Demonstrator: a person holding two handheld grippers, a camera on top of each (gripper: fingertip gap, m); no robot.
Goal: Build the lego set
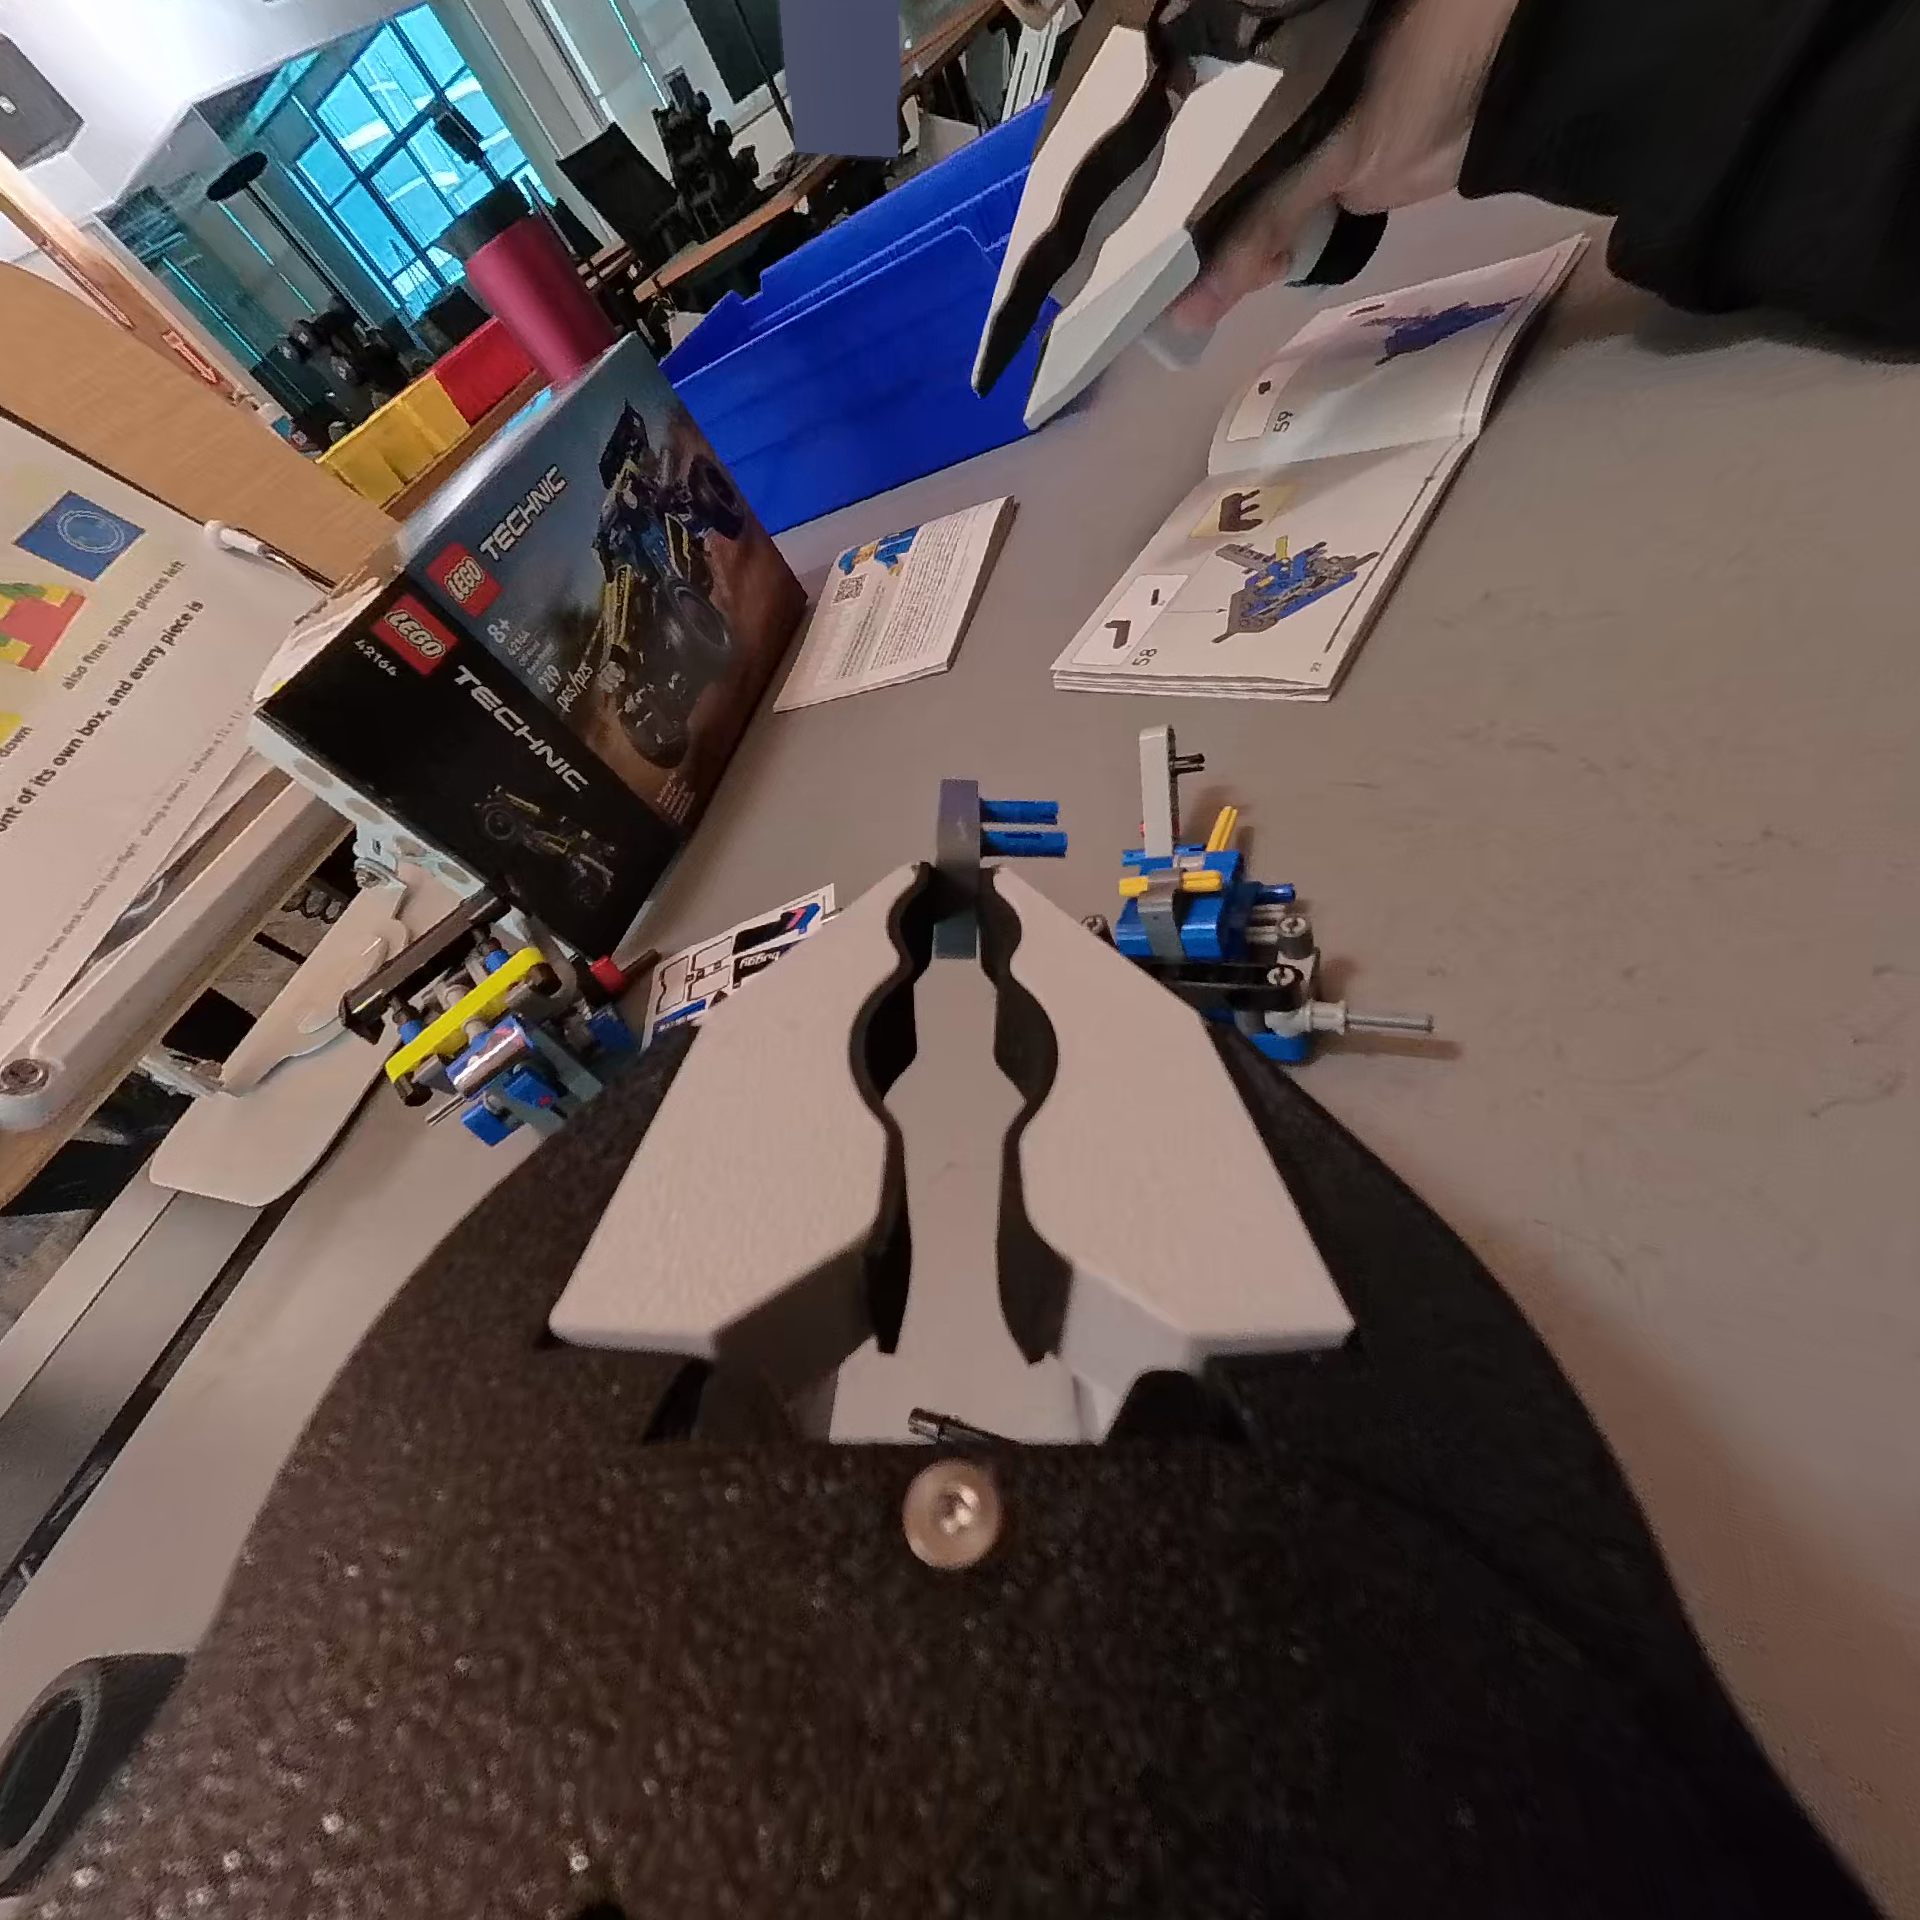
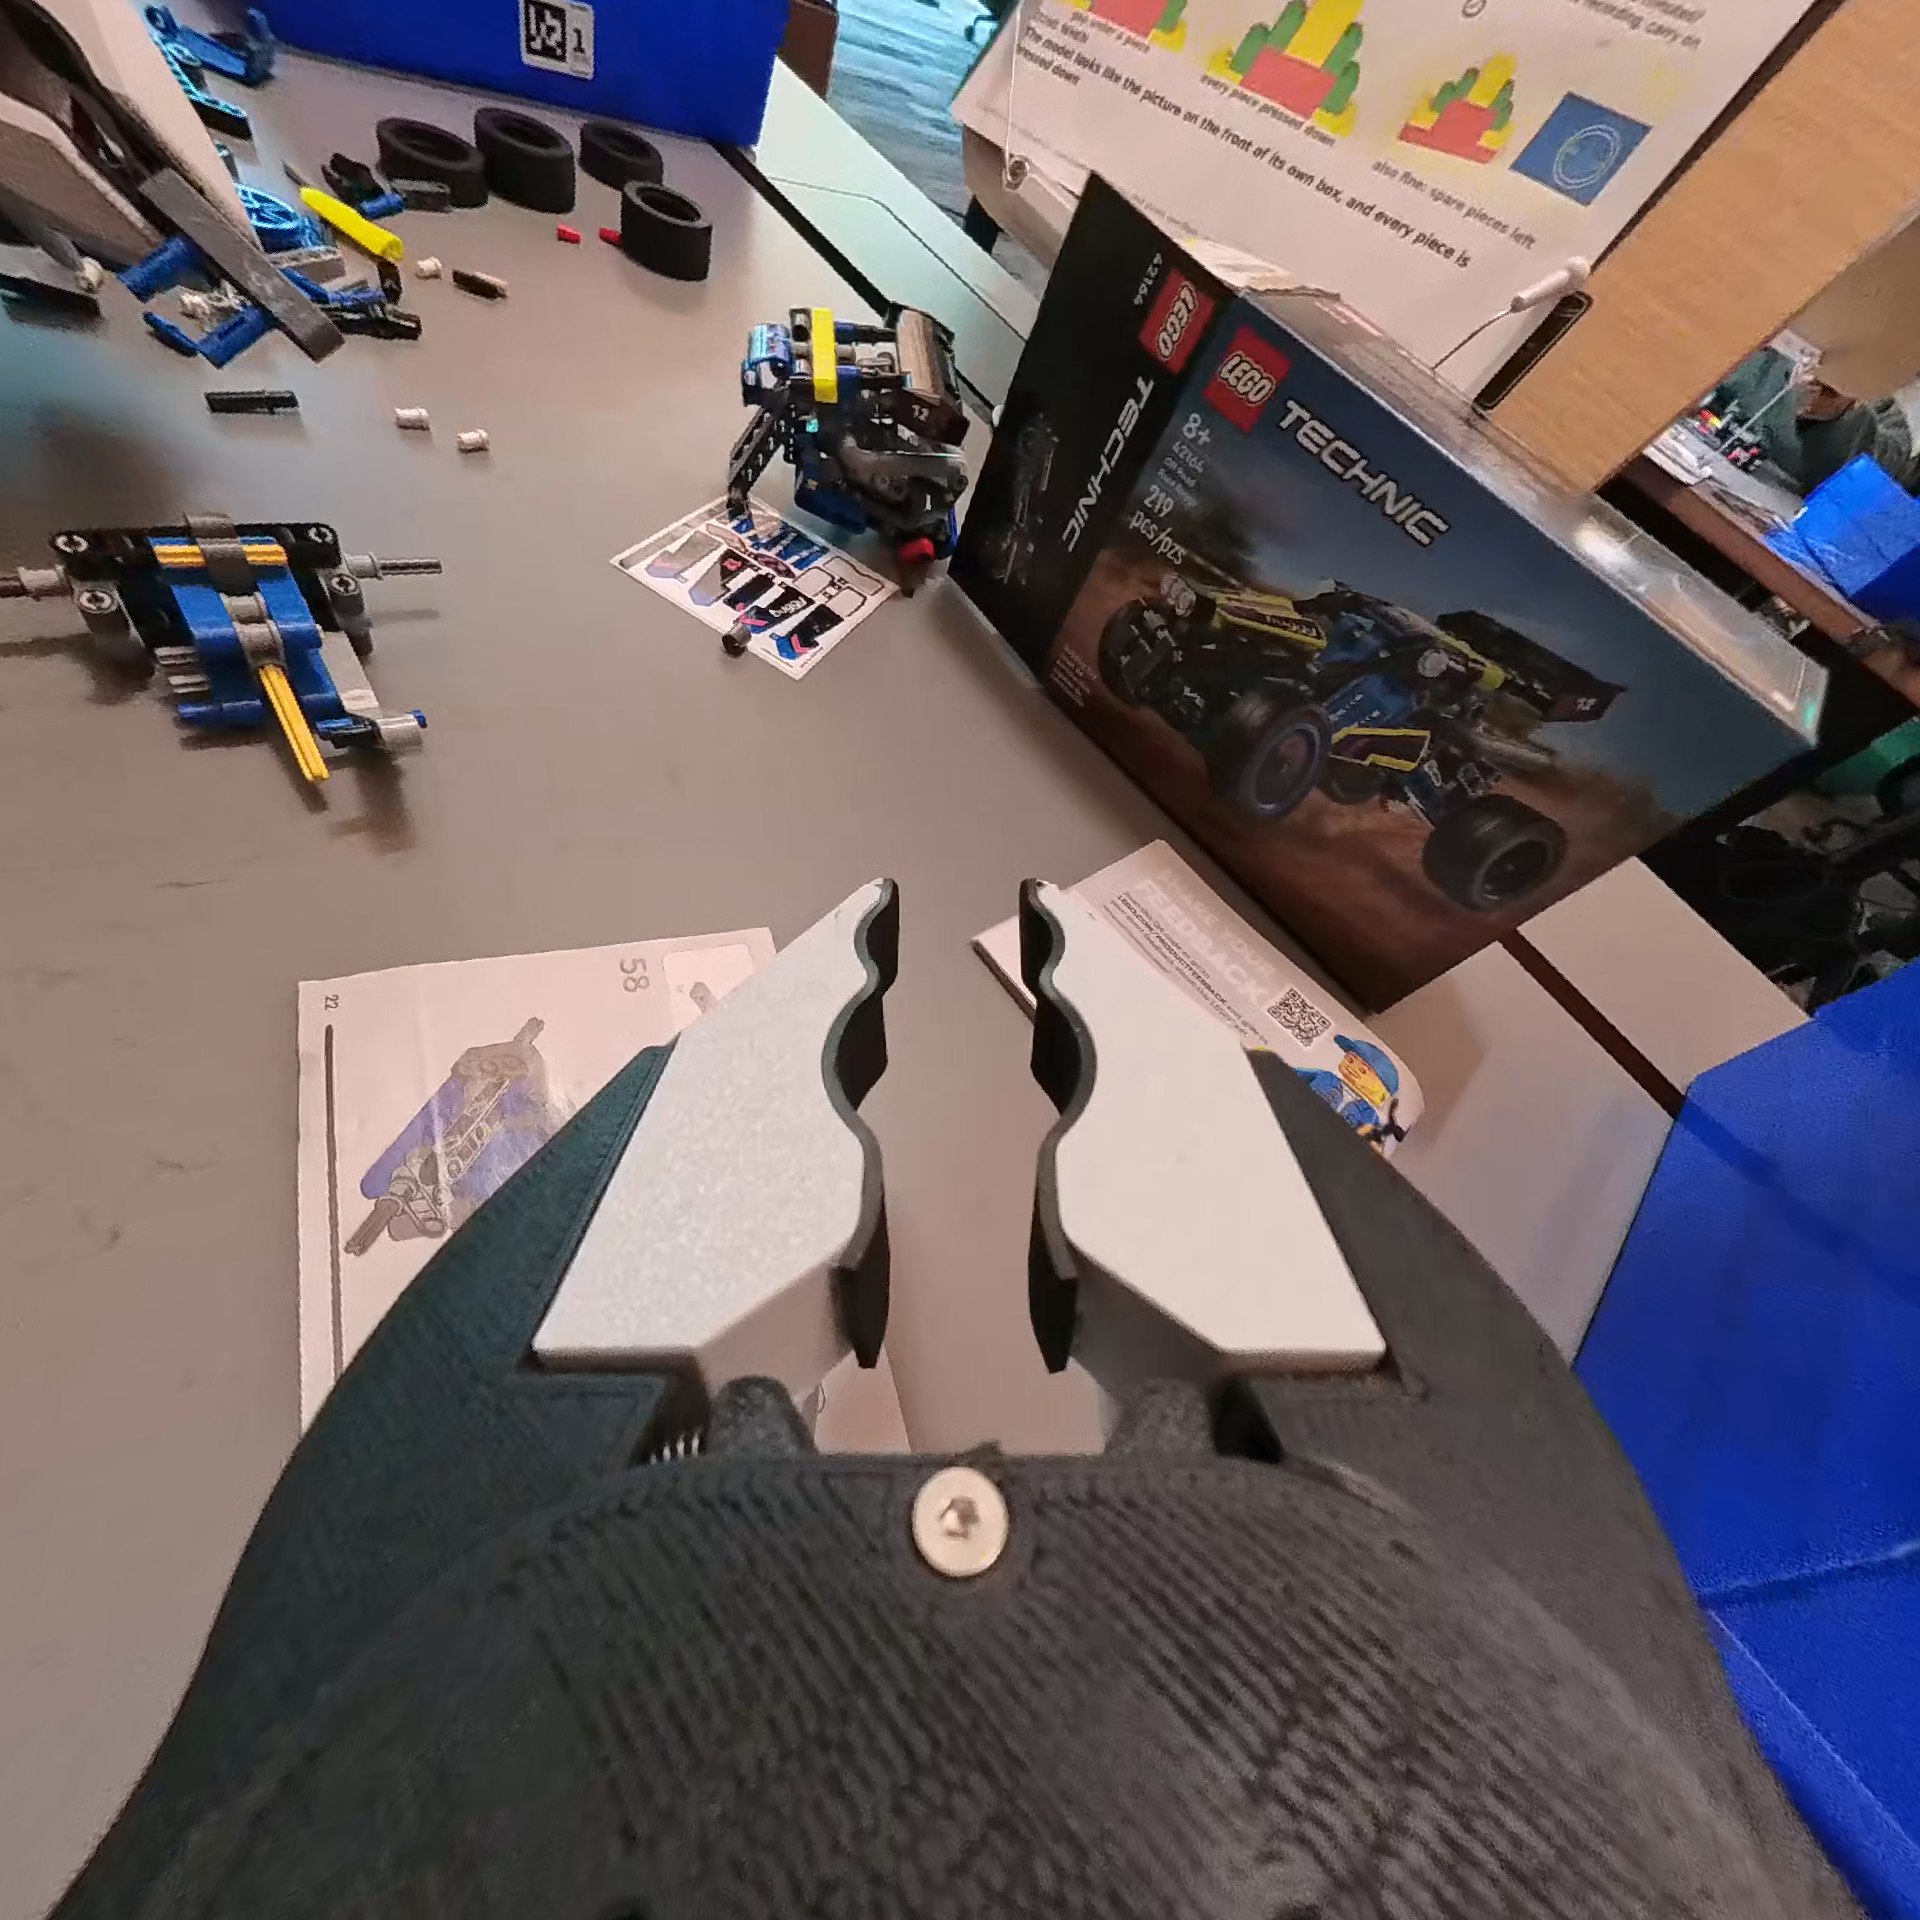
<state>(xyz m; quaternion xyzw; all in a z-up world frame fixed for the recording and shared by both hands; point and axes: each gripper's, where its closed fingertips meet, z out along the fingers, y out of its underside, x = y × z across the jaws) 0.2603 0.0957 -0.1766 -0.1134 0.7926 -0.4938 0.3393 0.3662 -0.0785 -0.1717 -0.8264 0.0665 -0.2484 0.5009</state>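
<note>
Grey worktop [image 2: 582,831] in a workshop room, windows and benches behind. Left gripper [image 1: 954,883] has its fingers [image 1: 790,1091] narrowed on a dark grey beam [image 1: 958,831] with two blue pins [image 1: 1023,826] sticking out sideways, held above the worktop. Just beside it to the right sits a blue chassis sub-assembly [image 1: 1210,925] with a yellow axle; a second blue-and-yellow sub-assembly [image 2: 842,436] sits by the set box [image 2: 1351,623], partly on a sticker sheet [image 2: 753,587]. Right gripper [image 2: 958,914] hovers over the open instruction booklet [image 2: 416,1091], fingers [image 2: 758,1122] apart with nothing between them. A folded leaflet [image 2: 1247,997] lies beside the box. Four black tyres [image 2: 530,156] and loose small parts [image 2: 260,301] are spread at the far side near a blue bin [image 1: 883,343].
</note>
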